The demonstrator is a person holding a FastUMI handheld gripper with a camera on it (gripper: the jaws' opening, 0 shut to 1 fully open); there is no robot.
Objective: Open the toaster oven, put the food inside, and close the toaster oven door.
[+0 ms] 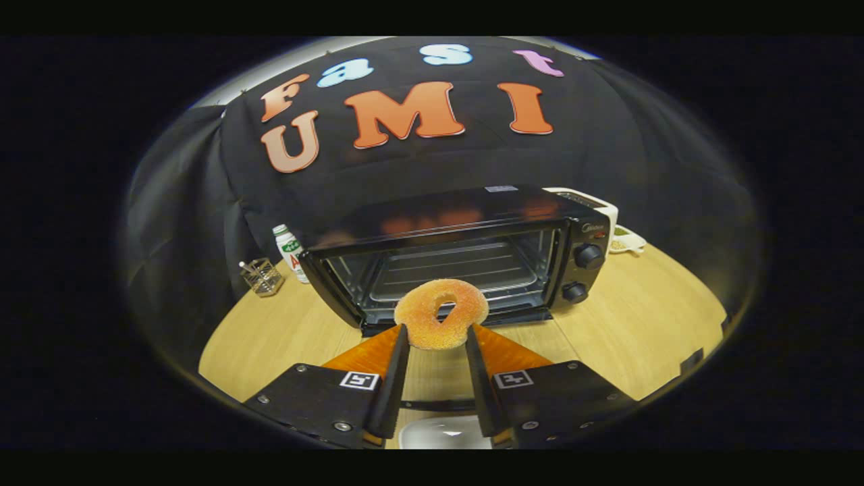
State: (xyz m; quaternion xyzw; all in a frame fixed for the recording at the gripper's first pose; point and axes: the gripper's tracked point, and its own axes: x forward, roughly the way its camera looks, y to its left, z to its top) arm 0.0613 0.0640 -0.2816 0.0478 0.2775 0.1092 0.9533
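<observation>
A sugar-coated orange doughnut ring [420, 317] is held upright between my fingertips, raised above the wooden table [628, 331]. My gripper [437, 332] is shut on its lower edge, one finger on each side. Straight beyond the doughnut stands the black toaster oven [472, 223]. Its wire rack [466, 266] and inner walls show plainly, and the door looks folded down as a dark strip [520, 318] along the oven's base. Two knobs [588, 256] sit on the oven's right panel. The doughnut hangs a short way in front of the oven's mouth.
A white plate [442, 432] lies on the table below, between my fingers' bases. Left of the oven stand a small white bottle [290, 251] and a glass holder [262, 277]. Behind the oven's right side are a white appliance [597, 204] and a small dish [629, 240].
</observation>
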